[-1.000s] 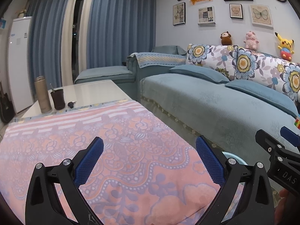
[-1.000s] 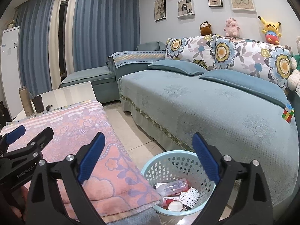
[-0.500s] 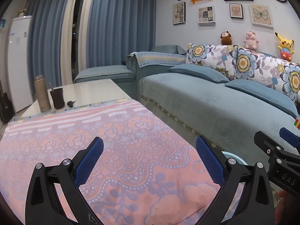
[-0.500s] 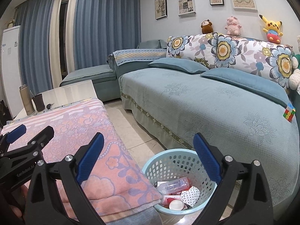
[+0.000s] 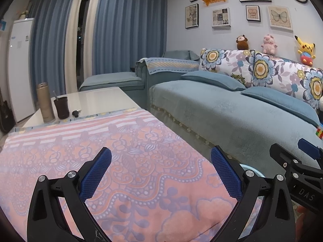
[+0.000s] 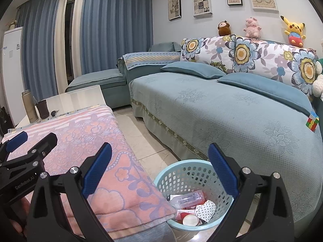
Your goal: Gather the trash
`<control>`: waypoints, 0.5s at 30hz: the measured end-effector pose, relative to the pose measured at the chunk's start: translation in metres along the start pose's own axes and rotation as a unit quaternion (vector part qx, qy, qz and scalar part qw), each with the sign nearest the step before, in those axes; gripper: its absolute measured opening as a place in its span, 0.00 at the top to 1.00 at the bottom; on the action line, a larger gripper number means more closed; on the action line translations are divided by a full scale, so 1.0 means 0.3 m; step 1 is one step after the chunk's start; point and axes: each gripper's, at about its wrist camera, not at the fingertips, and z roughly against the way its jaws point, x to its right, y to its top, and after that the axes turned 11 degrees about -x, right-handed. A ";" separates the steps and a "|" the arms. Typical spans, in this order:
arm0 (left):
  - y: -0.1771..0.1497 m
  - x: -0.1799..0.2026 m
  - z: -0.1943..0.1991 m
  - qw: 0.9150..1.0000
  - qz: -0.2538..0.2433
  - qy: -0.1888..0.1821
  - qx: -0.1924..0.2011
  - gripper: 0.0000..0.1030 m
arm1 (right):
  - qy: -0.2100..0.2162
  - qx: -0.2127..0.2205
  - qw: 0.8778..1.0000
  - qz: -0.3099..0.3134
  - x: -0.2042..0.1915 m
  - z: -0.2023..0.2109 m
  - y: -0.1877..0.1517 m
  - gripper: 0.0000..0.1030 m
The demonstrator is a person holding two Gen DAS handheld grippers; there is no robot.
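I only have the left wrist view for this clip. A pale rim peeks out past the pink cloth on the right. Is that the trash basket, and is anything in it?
Observer: Yes. The right wrist view shows a light blue basket on the floor between table and sofa, holding a clear bottle and other trash.
Reviewer: Is the right gripper carrying anything?
Observer: No. The right gripper has its jaws wide apart with nothing between them.
Reviewer: Any trash on the floor?
Observer: None shows on the floor tiles beside the basket.
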 end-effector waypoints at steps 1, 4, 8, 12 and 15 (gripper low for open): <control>0.000 -0.001 0.000 1.000 -0.001 -0.001 0.000 0.07 | 0.000 0.000 1.000 0.000 0.000 -0.001 0.000 0.11; 0.000 -0.001 0.000 1.000 0.000 0.000 0.000 0.07 | 0.000 -0.001 1.000 -0.001 -0.001 -0.002 -0.001 0.11; -0.002 0.000 0.000 1.000 0.004 0.000 -0.001 0.07 | -0.001 0.002 1.000 0.001 -0.003 -0.002 -0.002 0.11; -0.003 0.001 0.000 1.000 0.004 0.001 -0.001 0.07 | 0.000 0.001 1.000 0.000 0.000 -0.003 -0.002 0.11; -0.003 -0.001 -0.001 1.000 0.004 -0.001 -0.001 0.07 | 0.001 0.001 1.000 -0.001 0.000 -0.001 -0.003 0.11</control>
